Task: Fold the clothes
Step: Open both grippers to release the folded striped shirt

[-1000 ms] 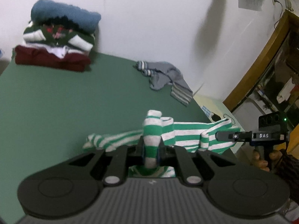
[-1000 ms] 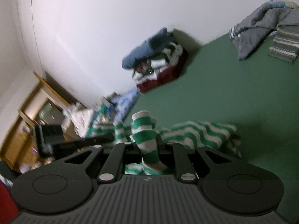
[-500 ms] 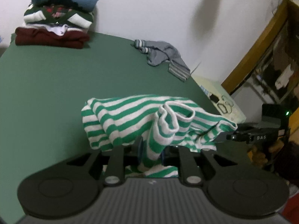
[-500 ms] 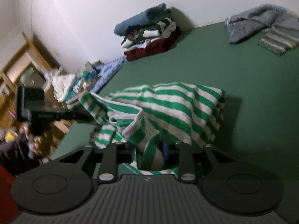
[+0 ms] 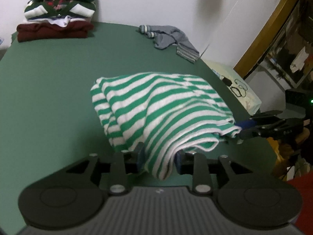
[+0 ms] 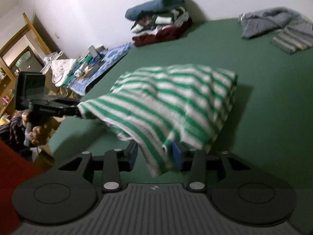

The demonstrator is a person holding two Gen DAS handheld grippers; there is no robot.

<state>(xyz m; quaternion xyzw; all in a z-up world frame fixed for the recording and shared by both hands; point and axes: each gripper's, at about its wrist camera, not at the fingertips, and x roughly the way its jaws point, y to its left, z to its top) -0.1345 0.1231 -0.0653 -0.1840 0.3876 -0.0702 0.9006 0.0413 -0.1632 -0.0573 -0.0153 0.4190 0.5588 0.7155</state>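
Green surface (image 5: 49, 82) against a white wall. Mid-surface, a green-and-white striped garment (image 5: 156, 109), folded over, near edge lifted. Left gripper (image 5: 159, 159) low at the near edge, clenched on one corner; right gripper (image 6: 154, 154) likewise, grasping the other corner. Far left, a stack of folded clothes (image 5: 56, 17). Far right, a crumpled grey garment (image 5: 170, 39), well apart. Beside the surface, a hand (image 6: 38, 133) on the left gripper's handle.

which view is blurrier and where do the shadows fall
Right wrist view: blurrier, the striped garment and grey garment smeared by motion, with a dark shadow right of the stripes on the green table. Left wrist view: sharper, the folded stack crisp, fisheye bending the table edges; a soft shadow on the wall.
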